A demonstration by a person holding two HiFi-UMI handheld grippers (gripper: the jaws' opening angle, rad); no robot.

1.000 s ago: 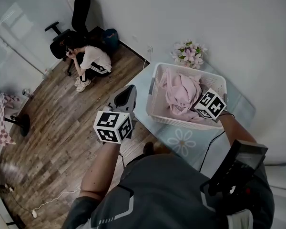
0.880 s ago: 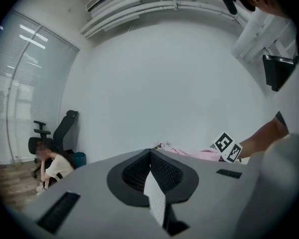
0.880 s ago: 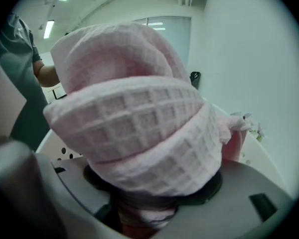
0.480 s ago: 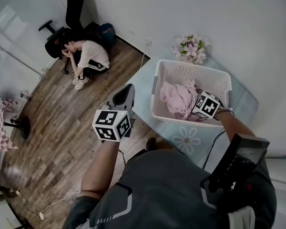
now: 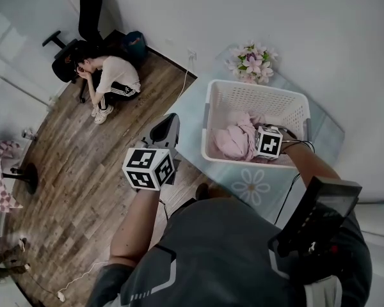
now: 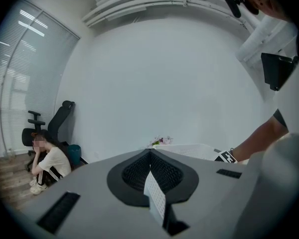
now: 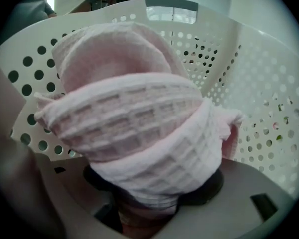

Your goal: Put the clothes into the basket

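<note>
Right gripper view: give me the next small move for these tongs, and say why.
Probably open the tongs of the right gripper and let go. The pink cloth is bunched between them, and the perforated walls of the white basket rise around it, so it looks far enough inside to drop in.

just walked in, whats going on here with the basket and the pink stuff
A person holds tongs in each hand. The right tongs are down inside the white basket on the glass table, closed on a bunched pink cloth that sits within the basket's walls. The left tongs are shut and empty, held out over the wooden floor beside the table. Another person sits on the floor by an office chair, taking no part.
</note>
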